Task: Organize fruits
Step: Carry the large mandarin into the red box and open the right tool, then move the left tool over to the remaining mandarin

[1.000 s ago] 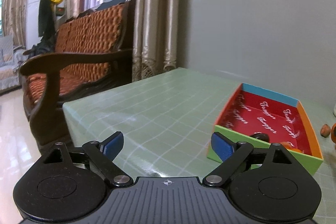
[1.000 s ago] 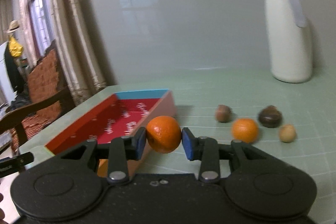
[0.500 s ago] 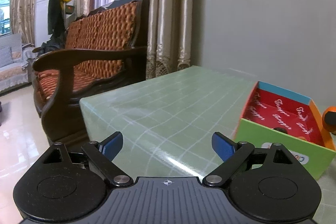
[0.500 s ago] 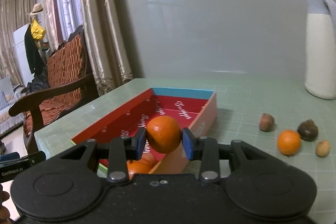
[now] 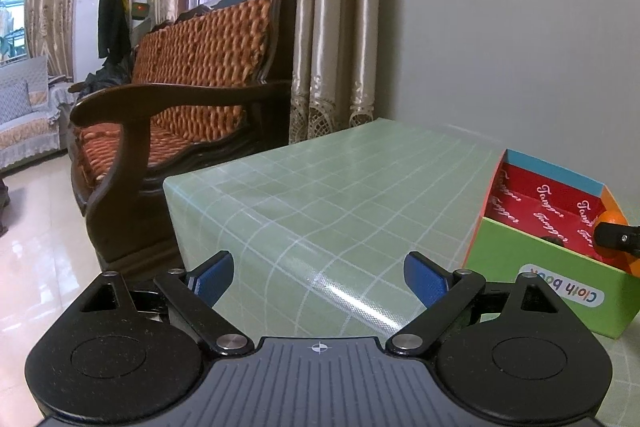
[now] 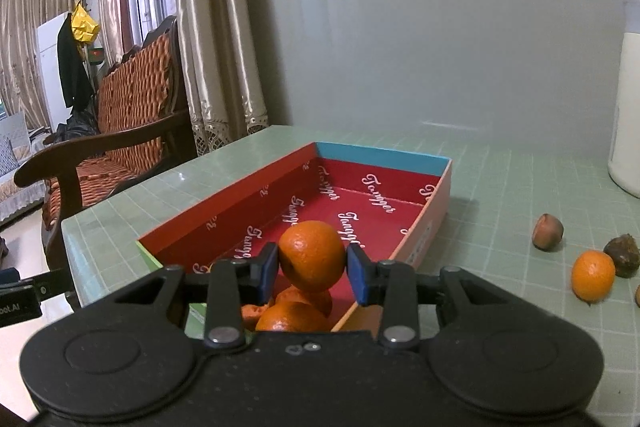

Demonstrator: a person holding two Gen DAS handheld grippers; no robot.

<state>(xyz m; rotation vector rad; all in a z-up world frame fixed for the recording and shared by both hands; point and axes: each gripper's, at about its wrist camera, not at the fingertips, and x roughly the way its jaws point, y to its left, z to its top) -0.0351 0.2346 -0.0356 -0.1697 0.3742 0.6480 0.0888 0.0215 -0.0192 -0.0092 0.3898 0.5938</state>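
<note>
My right gripper (image 6: 313, 269) is shut on an orange mandarin (image 6: 312, 254), held over the near end of a long red-lined box (image 6: 384, 203). Other mandarins (image 6: 294, 315) lie in the box under it. On the table to the right sit another mandarin (image 6: 593, 275), a brown fruit (image 6: 547, 231) and a dark wrinkled fruit (image 6: 622, 254). My left gripper (image 5: 318, 281) is open and empty over the green table, left of the box (image 5: 548, 275) and its green end wall. The held mandarin (image 5: 614, 223) shows at that view's right edge.
A green gridded cloth covers the table (image 5: 320, 195), whose left corner drops off near a wooden sofa (image 5: 180, 99). A cream jug (image 6: 628, 99) stands at the back right by the grey wall. The left gripper's tip (image 6: 24, 293) shows at the right wrist view's left edge.
My right gripper carried the mandarin left, from beside the box to above its inside. The left gripper drifted left, so the box slid to its view's right edge.
</note>
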